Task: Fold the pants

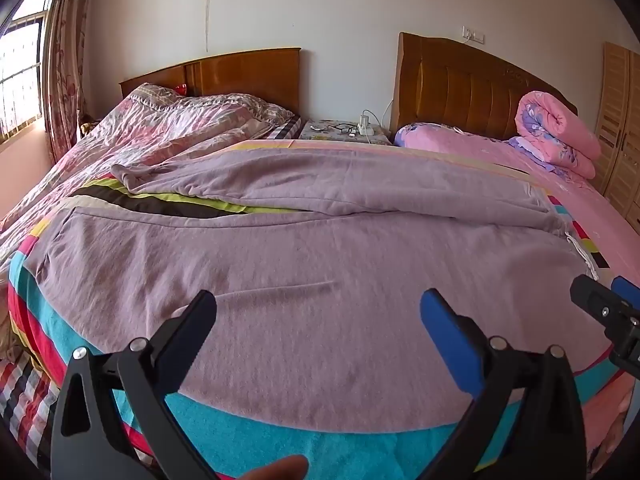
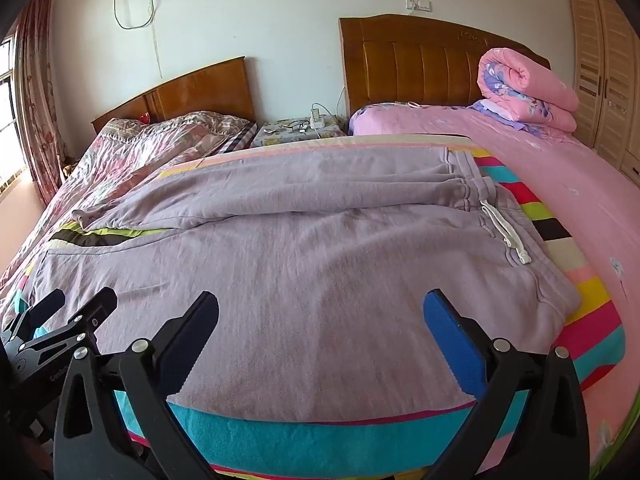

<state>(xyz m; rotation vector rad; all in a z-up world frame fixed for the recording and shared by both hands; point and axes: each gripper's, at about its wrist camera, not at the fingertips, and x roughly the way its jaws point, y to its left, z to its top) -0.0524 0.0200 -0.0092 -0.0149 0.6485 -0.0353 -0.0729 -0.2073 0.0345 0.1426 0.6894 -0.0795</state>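
Observation:
Lilac sweatpants (image 1: 304, 248) lie spread on a striped towel (image 1: 280, 436) on the bed, legs running left, waistband with white drawstring (image 2: 504, 232) at the right. The far leg (image 2: 280, 184) is rumpled at its cuff. My left gripper (image 1: 318, 312) is open and empty, just above the near leg close to the bed's front edge. My right gripper (image 2: 320, 312) is open and empty, above the near hip area. Each gripper shows in the other's view: the right one at the right edge (image 1: 612, 304), the left one at the left edge (image 2: 68, 312).
The striped towel (image 2: 560, 240) covers a pink sheet (image 2: 580, 168). A rolled pink quilt (image 2: 528, 88) lies by the headboard. A second bed with a patterned quilt (image 1: 160, 132) stands to the left, a cluttered nightstand (image 1: 344, 130) between them. A wardrobe (image 2: 608, 76) stands at right.

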